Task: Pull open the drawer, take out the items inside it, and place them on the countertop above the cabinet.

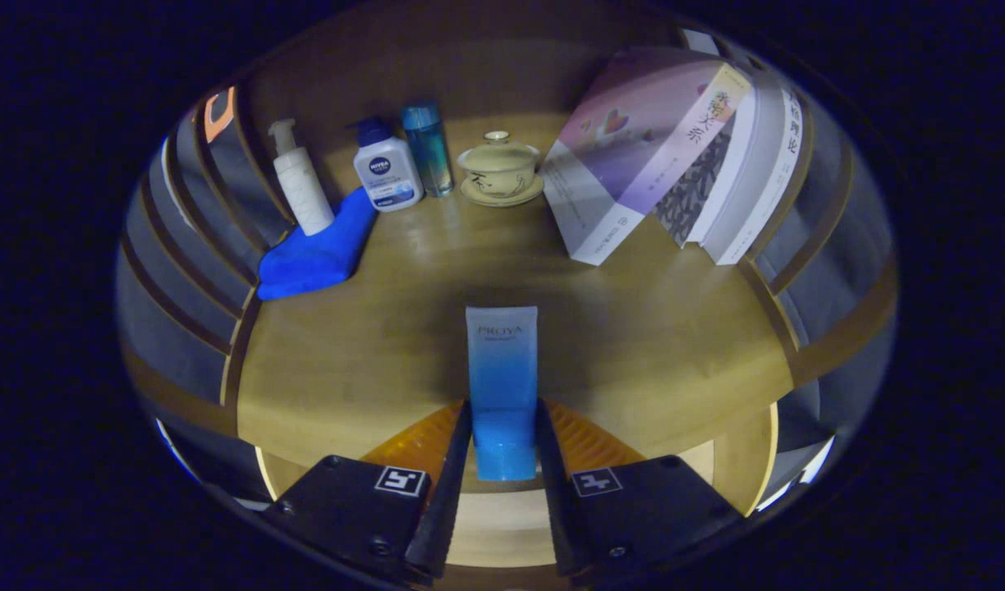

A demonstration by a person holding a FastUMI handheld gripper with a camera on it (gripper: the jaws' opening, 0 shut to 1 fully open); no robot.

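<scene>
A blue-and-white cosmetic tube point(502, 369) points straight ahead, cap end toward me, over the wooden countertop point(675, 345). My gripper point(503, 427) is shut on the tube, both fingers pressing its blue cap end from either side. The tube's flat white end reaches out beyond the fingertips. I cannot tell whether it rests on the wood or hangs just above it.
Along the back stand a white pump bottle point(299, 182), a white-and-blue lotion bottle point(386, 168), a slim blue bottle point(428, 148) and a lidded tea cup on a saucer point(500, 168). A folded blue cloth point(318, 250) lies at left. Leaning books point(675, 156) stand at right.
</scene>
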